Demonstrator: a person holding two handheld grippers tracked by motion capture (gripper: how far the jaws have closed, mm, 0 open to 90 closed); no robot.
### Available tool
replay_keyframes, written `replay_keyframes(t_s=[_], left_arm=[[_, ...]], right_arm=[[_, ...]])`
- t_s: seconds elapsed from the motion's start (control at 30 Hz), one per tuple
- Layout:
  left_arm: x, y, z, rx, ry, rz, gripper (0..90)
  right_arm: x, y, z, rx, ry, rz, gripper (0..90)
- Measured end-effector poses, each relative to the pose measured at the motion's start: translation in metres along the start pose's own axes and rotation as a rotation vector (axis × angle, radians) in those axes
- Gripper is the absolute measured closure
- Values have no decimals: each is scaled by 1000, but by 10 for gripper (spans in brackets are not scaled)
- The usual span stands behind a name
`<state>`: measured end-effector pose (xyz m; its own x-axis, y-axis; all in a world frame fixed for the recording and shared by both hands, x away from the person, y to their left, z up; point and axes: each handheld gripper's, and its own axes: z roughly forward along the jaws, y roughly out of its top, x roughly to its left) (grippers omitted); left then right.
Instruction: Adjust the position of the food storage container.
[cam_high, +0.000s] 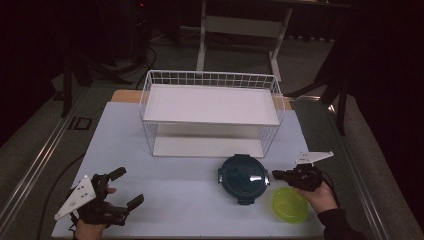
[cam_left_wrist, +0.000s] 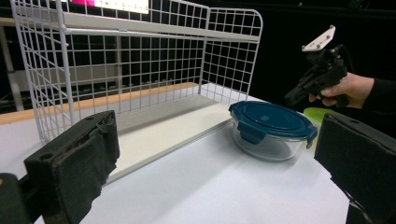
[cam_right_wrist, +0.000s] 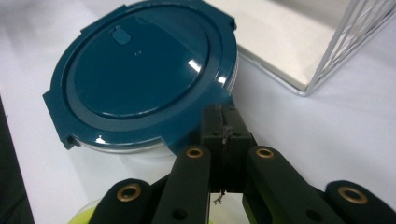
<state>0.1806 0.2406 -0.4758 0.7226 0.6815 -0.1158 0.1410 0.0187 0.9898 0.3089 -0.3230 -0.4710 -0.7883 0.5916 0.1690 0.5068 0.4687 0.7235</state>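
The right gripper (cam_right_wrist: 224, 126) is squeezed shut with nothing in it, right beside the blue-lidded glass bowl (cam_right_wrist: 140, 70). The left gripper (cam_high: 127, 187) is wide open and empty.

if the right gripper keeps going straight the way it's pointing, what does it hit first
Most likely the blue-lidded container: the right gripper, jaws shut, points at its near lid tab, seemingly almost touching.

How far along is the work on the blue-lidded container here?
Done: nothing visible; the container sits lidded on the table in front of the wire rack. In hand: the right gripper, jaws together, is at a lid latch; whether it grips it is unclear. The left gripper waits open. Left: whatever follows.
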Motion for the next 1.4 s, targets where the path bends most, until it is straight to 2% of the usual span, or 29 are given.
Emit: replay_keyframes(t_s=[0.03, 0.2, 0.5, 0.67, 0.93, 1.0, 1.13, 1.33, 1.4], left_arm=[[0, 0, 0, 0, 0, -1, 0], [0, 0, 0, -1, 0, -1, 0], [1, -1, -1, 1, 2, 0, 0], [1, -1, -1, 1, 4, 0, 0], [1, -1, 0, 4, 2, -2, 0], [1, -1, 0, 3, 2, -1, 0], [1, -1, 1, 4, 3, -2, 0], [0, -1, 1, 5, 1, -2, 0], [0, -1, 1, 8, 0, 0, 0]], right_arm=[[-1, 0, 1, 3, -1, -6, 898], [-6, 0, 9, 87, 0, -8, 899], [-11, 4, 16, 132, 19, -4, 900], [-11, 5, 18, 133, 38, -12, 900], [-10, 6, 18, 138, 35, -14, 900], [-9, 7, 17, 127, 48, -13, 900], [-6, 11, 17, 152, 32, -32, 900], [-8, 12, 20, 137, 47, -18, 900], [-6, 15, 22, 150, 44, -34, 900]])
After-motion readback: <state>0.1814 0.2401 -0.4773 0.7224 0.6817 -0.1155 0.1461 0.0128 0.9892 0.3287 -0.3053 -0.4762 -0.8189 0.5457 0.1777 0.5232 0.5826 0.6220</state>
